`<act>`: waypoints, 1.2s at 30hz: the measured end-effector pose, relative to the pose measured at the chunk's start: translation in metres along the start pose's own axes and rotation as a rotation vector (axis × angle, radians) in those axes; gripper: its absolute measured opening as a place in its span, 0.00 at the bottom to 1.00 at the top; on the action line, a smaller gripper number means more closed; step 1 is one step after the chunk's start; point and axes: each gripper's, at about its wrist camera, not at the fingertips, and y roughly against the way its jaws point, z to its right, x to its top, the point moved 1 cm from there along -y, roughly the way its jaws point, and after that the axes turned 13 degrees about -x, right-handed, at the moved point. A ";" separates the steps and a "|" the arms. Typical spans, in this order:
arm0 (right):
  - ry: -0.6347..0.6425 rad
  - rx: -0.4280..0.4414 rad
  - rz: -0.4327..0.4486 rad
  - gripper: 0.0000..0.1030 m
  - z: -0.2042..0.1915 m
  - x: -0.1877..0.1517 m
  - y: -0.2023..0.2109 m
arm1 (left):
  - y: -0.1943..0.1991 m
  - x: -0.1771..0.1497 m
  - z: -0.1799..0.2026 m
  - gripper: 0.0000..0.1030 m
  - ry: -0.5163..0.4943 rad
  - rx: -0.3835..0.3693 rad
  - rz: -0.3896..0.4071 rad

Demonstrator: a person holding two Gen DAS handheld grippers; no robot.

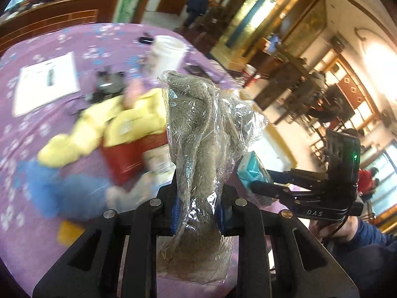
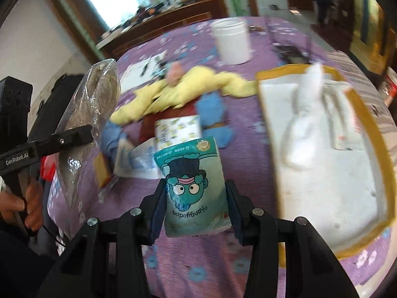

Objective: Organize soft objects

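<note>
My left gripper (image 1: 198,208) is shut on a grey plush toy in a clear plastic bag (image 1: 198,134), held up above the purple table; it also shows at the left of the right wrist view (image 2: 96,99). My right gripper (image 2: 196,198) is shut on a teal tissue pack with a cartoon face (image 2: 193,188), held above the table; the pack shows in the left wrist view (image 1: 250,171). A yellow cloth (image 2: 183,89), blue cloth pieces (image 2: 213,116) and a red item (image 1: 121,159) lie on the table. A white tray with a yellow rim (image 2: 372,129) holds a white cloth (image 2: 305,114).
A white jar (image 2: 233,39) stands at the far side of the table. A white paper sheet (image 1: 47,82) and small dark objects (image 1: 109,82) lie on the purple flowered tablecloth (image 2: 198,268). Small printed packets (image 2: 178,131) lie near the cloths. Wooden furniture stands beyond.
</note>
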 end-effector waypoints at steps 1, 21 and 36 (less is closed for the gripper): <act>-0.019 -0.009 0.006 0.44 0.008 0.001 0.003 | -0.008 0.005 0.006 0.21 -0.001 -0.016 -0.009; -0.221 -0.161 0.057 0.44 0.138 0.055 -0.001 | -0.177 0.095 0.041 0.21 0.267 -0.073 -0.071; -0.179 -0.198 -0.011 0.44 0.166 0.093 -0.064 | -0.230 0.089 0.042 0.21 0.151 0.158 -0.059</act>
